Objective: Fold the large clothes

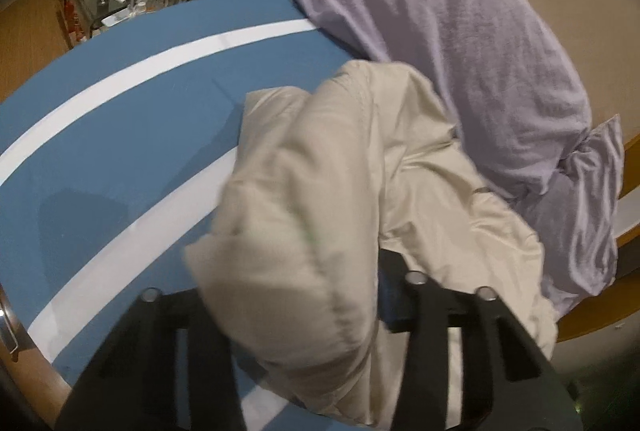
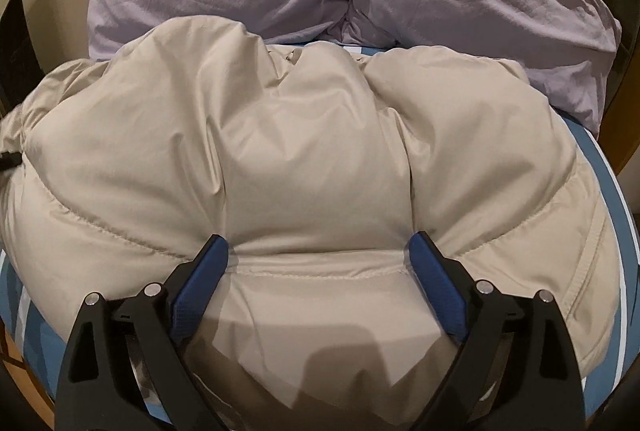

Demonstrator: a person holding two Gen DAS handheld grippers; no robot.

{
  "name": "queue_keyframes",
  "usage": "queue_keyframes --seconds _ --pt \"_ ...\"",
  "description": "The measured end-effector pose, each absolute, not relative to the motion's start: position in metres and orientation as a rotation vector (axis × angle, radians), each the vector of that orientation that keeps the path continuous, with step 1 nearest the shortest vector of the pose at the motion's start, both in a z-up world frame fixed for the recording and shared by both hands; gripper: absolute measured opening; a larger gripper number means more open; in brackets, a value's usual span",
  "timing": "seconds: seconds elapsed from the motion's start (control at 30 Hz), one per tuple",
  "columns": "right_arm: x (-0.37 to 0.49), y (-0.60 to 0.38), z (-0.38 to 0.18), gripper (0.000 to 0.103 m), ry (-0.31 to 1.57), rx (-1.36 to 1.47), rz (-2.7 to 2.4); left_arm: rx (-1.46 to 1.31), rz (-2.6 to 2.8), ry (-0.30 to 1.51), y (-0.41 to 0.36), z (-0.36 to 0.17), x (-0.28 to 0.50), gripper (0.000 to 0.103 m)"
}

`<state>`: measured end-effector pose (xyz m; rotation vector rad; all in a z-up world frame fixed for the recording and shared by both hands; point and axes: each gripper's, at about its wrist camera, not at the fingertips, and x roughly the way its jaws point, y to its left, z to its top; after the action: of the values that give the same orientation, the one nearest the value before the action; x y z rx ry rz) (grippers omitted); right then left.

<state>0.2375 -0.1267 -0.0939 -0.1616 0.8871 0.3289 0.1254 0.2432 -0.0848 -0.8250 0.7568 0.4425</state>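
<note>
The left gripper (image 1: 316, 315) had a thick fold of the beige padded jacket (image 2: 312, 159) bunched between its jaws, clamped on it. The right gripper (image 2: 318, 251) stood with jaws wide apart, tips pressed into the jacket's quilted surface, gripping nothing. The jacket lay heaped on the blue-and-white sheet (image 1: 120, 119), a lilac garment (image 1: 460, 23) just behind it. The step looked like gathering an edge to fold; next, the right claw would need to close on fabric.
</note>
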Motion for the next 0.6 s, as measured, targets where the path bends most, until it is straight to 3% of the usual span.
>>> queue_keyframes --seconds 0.33,0.6 --pt "0.238 -0.127 -0.096 0.094 0.900 -0.158 0.325 -0.753 0.268 0.643 0.207 -0.022 0.136 0.031" --pt "0.241 -0.132 -0.094 0.094 0.910 -0.147 0.331 -0.598 0.025 0.584 0.126 0.032 0.159 0.031"
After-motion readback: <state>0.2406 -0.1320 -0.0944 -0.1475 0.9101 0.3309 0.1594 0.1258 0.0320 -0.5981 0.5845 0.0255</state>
